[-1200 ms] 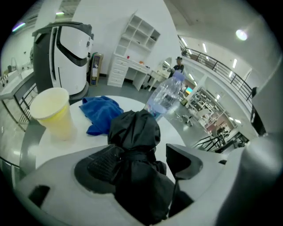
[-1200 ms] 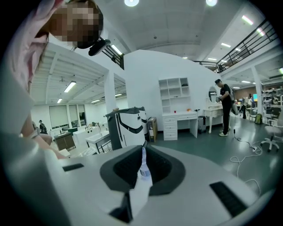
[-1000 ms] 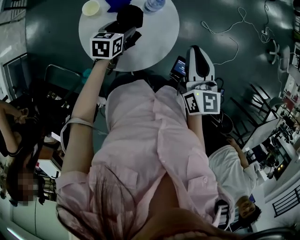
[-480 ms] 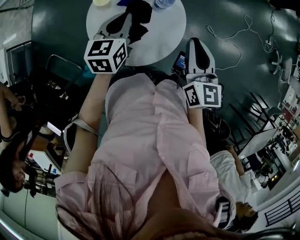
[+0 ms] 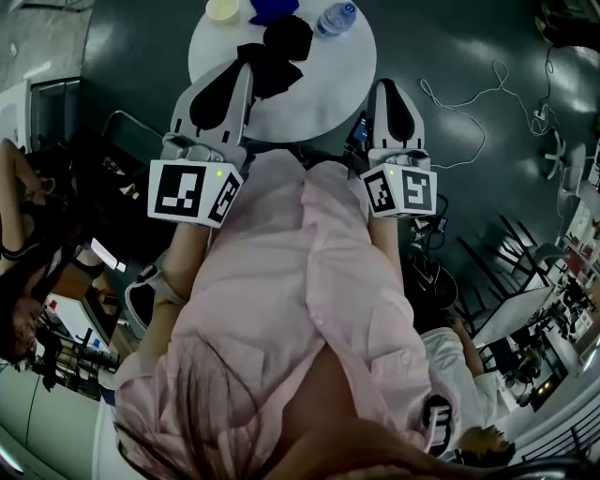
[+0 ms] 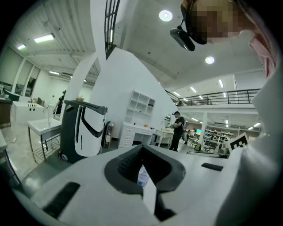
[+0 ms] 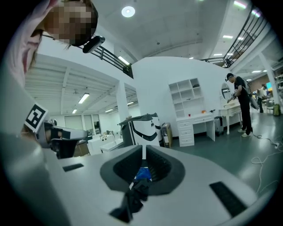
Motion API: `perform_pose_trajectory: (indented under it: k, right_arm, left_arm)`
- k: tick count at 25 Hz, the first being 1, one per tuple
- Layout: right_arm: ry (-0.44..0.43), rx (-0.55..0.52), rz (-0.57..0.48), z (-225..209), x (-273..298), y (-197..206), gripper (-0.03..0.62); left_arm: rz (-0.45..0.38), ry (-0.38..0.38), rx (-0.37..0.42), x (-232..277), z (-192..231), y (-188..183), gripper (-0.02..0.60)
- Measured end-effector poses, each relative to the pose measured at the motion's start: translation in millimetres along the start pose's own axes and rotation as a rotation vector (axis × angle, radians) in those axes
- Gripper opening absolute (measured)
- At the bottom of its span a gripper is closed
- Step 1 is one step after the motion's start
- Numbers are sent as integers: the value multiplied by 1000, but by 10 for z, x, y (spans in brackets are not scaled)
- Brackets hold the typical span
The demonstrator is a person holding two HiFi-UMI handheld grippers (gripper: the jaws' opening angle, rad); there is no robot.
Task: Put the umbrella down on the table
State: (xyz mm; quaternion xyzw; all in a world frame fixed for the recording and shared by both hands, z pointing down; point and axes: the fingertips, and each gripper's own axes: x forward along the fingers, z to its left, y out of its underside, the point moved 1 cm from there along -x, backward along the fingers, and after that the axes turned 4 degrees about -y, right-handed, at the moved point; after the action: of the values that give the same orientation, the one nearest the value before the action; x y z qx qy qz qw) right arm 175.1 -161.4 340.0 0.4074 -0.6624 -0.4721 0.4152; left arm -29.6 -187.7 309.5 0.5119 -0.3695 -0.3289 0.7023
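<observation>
Left gripper higher now, off umbrella; its own view: just bottle.

Water bottle, blue object and pale cup in a row; a white cable loops on the floor

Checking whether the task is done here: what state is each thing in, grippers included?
Umbrella: folded, lying on the table, held by neither gripper.
Left gripper: shut, empty.
Right gripper: shut, empty.
Bottle: upright, capped.
Cup: upright, open top.
</observation>
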Motion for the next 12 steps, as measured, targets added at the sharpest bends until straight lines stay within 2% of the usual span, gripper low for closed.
perform_pose_trajectory:
  k: [3,5,9,12]
  right_arm:
    - [-22,-2,4,55,-3,11,43]
    - [-42,-15,13,83,1,2,43]
    - [-66,-51,29,146,-47,-39,43]
    - [-19,-49,20,1,-189,-104,43]
  left_arm:
    - [-9,-25,105,-173,-24,-48,18]
    - [-14,-46,138,-274,-38,-52,18]
    - [0,-73,117,-425,-24,32,18]
    - [3,-94,101,-425,-27,87,18]
